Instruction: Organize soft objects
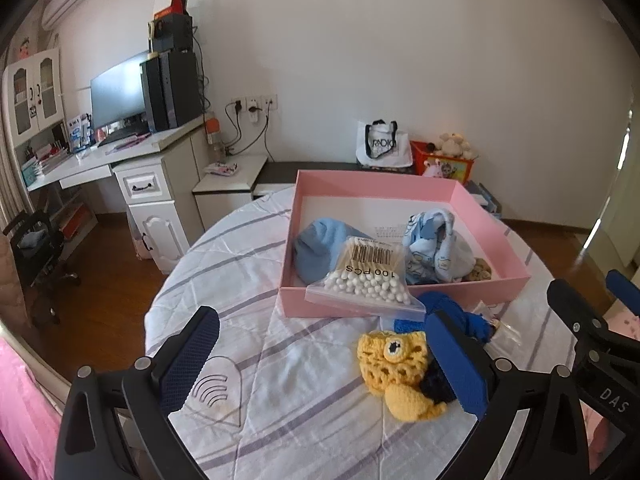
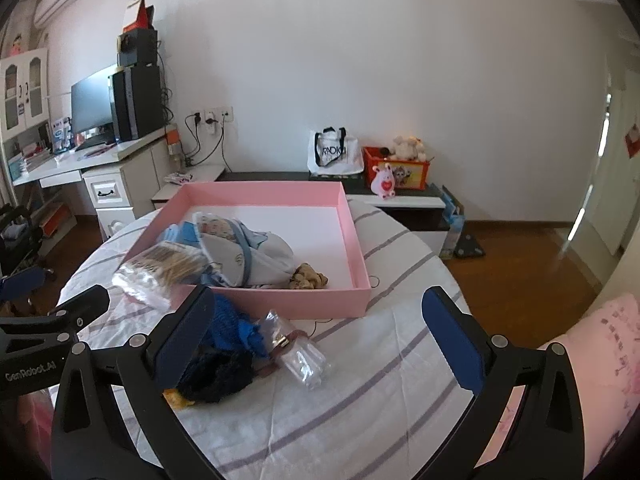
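A pink box (image 1: pixel 400 184) stands on the round table. In it lie a blue cloth (image 1: pixel 320 240), a light-blue printed cloth (image 1: pixel 436 244) and a brown scrunchie (image 1: pixel 478 270). A bag of cotton swabs (image 1: pixel 364 276) rests over its front wall. In front of the box lie a yellow crochet toy (image 1: pixel 400 372), a blue knit piece (image 2: pixel 232 324) and a clear plastic bag (image 2: pixel 296 352). My left gripper (image 1: pixel 324 360) is open above the cloth, and the yellow toy lies by its right finger. My right gripper (image 2: pixel 320 342) is open, with the clear bag on the table between its fingers.
The table wears a white cloth with grey stripes (image 1: pixel 280 420). Behind it stand a low black-topped cabinet (image 2: pixel 280 176), a white tote bag (image 2: pixel 332 152) and an orange toy box (image 2: pixel 396 168). A desk with a monitor (image 1: pixel 116 92) is at the left. Pink bedding (image 2: pixel 600 340) lies at the right.
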A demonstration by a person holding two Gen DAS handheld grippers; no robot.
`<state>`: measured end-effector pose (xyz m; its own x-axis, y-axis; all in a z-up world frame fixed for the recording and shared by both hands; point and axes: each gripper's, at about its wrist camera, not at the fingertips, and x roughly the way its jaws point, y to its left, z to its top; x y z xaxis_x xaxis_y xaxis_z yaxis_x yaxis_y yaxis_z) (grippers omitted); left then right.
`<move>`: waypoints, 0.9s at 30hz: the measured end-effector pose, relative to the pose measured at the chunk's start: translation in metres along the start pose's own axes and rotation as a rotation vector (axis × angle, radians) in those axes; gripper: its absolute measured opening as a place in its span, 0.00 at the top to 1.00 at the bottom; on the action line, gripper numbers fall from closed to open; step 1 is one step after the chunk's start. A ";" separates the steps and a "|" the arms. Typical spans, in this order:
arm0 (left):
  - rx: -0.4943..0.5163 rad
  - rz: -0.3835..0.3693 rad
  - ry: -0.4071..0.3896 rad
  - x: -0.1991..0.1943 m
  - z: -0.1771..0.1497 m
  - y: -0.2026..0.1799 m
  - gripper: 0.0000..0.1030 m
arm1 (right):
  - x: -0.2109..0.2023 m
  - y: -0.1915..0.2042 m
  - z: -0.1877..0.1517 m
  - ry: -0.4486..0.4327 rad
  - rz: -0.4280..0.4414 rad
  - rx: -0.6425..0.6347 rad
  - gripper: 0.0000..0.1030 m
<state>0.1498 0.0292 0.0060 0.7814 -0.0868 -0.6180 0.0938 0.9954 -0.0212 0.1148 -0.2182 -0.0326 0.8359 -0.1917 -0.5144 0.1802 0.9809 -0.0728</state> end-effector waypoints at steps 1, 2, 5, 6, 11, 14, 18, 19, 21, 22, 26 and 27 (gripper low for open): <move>0.001 0.001 -0.009 -0.007 -0.002 0.000 0.01 | -0.005 0.001 -0.001 -0.005 0.002 -0.001 0.00; 0.002 0.002 -0.019 -0.013 -0.004 -0.001 0.01 | -0.012 0.003 -0.001 -0.013 0.005 -0.007 0.00; 0.015 0.006 -0.060 -0.034 -0.008 -0.003 0.01 | -0.031 0.008 -0.001 -0.054 0.013 -0.039 0.00; 0.017 0.006 -0.070 -0.039 -0.009 -0.004 0.01 | -0.037 0.010 -0.001 -0.068 0.013 -0.050 0.00; 0.023 -0.005 -0.136 -0.071 -0.017 -0.008 0.00 | -0.071 0.019 0.002 -0.148 0.031 -0.084 0.00; 0.021 -0.011 -0.163 -0.084 -0.021 -0.007 0.00 | -0.088 0.023 0.003 -0.195 0.044 -0.091 0.00; 0.018 -0.017 -0.197 -0.102 -0.027 -0.006 0.00 | -0.103 0.025 0.004 -0.245 0.036 -0.103 0.00; 0.016 -0.017 -0.208 -0.107 -0.028 -0.006 0.00 | -0.106 0.025 0.004 -0.254 0.032 -0.103 0.00; 0.012 -0.018 -0.227 -0.115 -0.029 -0.005 0.00 | -0.110 0.023 0.004 -0.266 0.028 -0.099 0.00; 0.012 -0.019 -0.234 -0.118 -0.030 -0.006 0.00 | -0.111 0.022 0.004 -0.270 0.026 -0.096 0.00; 0.014 -0.009 -0.265 -0.130 -0.035 -0.008 0.00 | -0.117 0.017 0.004 -0.282 0.028 -0.080 0.00; 0.016 -0.009 -0.271 -0.131 -0.036 -0.009 0.00 | -0.118 0.016 0.004 -0.287 0.035 -0.076 0.00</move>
<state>0.0244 0.0333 0.0595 0.9169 -0.1052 -0.3849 0.1091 0.9940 -0.0119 0.0209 -0.1799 0.0302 0.9553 -0.1481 -0.2557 0.1182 0.9846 -0.1287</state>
